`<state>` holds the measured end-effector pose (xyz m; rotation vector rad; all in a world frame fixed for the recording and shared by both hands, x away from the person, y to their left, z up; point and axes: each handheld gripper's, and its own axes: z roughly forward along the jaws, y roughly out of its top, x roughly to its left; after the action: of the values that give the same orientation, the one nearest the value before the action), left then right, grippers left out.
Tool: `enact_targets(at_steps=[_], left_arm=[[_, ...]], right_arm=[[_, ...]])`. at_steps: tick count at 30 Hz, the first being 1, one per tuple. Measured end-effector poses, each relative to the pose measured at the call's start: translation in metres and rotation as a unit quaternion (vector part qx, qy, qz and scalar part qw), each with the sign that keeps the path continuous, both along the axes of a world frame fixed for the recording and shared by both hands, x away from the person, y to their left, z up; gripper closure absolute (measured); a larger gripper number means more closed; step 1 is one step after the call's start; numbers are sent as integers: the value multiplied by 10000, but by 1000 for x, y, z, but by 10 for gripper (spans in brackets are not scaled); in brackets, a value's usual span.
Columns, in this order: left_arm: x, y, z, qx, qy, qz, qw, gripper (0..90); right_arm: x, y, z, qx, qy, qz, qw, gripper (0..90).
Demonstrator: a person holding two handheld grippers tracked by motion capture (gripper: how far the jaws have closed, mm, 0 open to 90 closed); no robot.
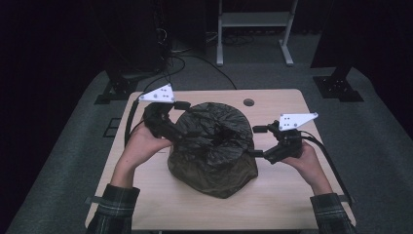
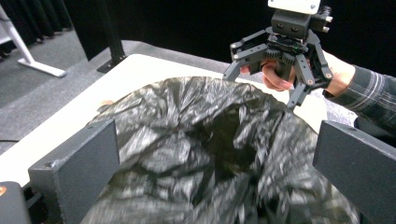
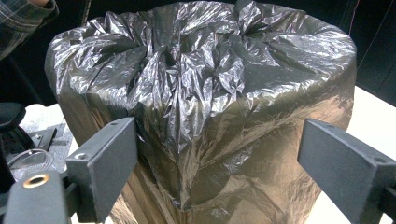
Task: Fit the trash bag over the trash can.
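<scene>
Looking down from the high view, I see two plaid sleeves at the near table edge, one forearm to each side. The left gripper [image 1: 176, 118] sits at the upper left shoulder of the black plastic bag [image 1: 213, 146]; its jaws are spread wide with nothing clamped, and its own view shows them straddling the bag's crinkled top without pressing it. The right gripper [image 1: 258, 141] is level with the bag's right side, jaws also fully spread, one tip just beside the plastic, grabbing nothing. In the right gripper view the bag [image 3: 205, 102] stands between the two jaws, film drawn tight over a boxy form, top puckered inward. The bag sits mid-table on the light wood table [image 1: 287, 195]. Further back I see a small round grommet [image 1: 249, 102] in the tabletop, then grey carpet and a white frame [image 1: 253, 29] on the floor.
</scene>
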<state>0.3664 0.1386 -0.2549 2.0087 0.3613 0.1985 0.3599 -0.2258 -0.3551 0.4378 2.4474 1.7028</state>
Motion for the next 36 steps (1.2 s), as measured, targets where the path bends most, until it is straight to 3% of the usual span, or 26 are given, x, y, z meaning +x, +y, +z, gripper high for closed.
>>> enact_targets(at_steps=[6, 14, 18, 21, 28, 30, 31, 33, 35, 36], left_arm=[[13, -30, 2, 188, -13, -152, 9997, 0], [30, -65, -9, 551, 184, -191, 9981, 0], [39, -82, -16, 959, 262, -195, 9949, 0], [44, -90, -21, 1082, 338, -198, 9934, 0], [61, -108, -44, 1737, 462, -86, 9837, 0], [65, -111, -49, 1857, 512, -39, 9813, 0], [65, -111, -49, 1857, 512, -39, 9813, 0], [70, -114, -57, 2057, 534, 25, 9772, 0], [72, -115, -59, 2092, 555, 23, 9763, 0], [73, -118, -62, 2213, 563, 48, 9736, 0]], right_arm=[[1, -1, 0, 14, 9, -8, 10000, 108], [2, -2, 1, 26, 20, -22, 10000, 109], [3, -3, 1, 9, 20, -36, 10000, 109], [2, -4, 2, 25, 3, -32, 10000, 108], [3, -3, 2, 2, 22, -28, 10000, 109], [3, -3, 1, -6, 15, -22, 10000, 109], [3, -3, 1, -6, 15, -22, 10000, 109], [3, -3, 1, -15, 19, -25, 10000, 109], [3, -3, 1, -13, 21, -19, 10000, 108], [3, -3, 1, -14, 19, -18, 10000, 109]])
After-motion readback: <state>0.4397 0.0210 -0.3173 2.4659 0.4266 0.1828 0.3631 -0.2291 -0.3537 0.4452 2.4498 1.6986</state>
